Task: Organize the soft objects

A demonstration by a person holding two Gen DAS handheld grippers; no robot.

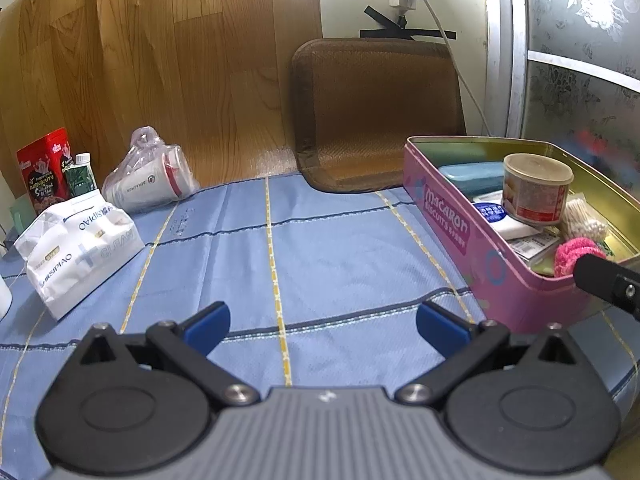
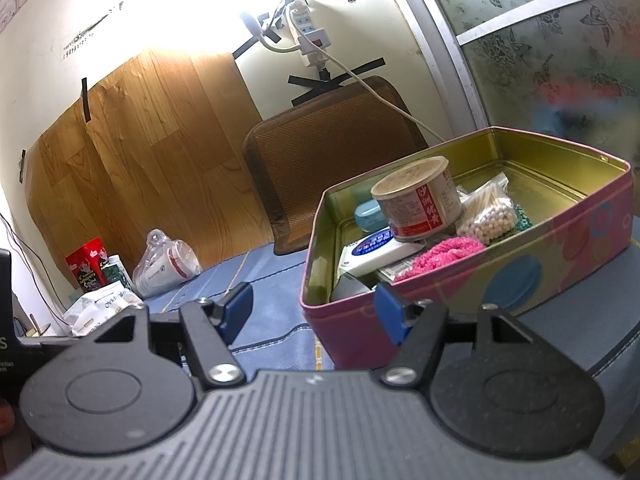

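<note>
Both hand-held grippers, left (image 1: 322,326) and right (image 2: 316,312), are held spread, empty; the pink scrunchie (image 2: 444,256) could get snagged on the tin (image 2: 520,280) rim.

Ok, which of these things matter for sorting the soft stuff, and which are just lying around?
Job: pink scrunchie, cotton swabs bag, tissue pack, all soft; pink tin holding the first two.

Lying about: red-label can, blue case, bagged cup, red box, brown mat, power strip.
</note>
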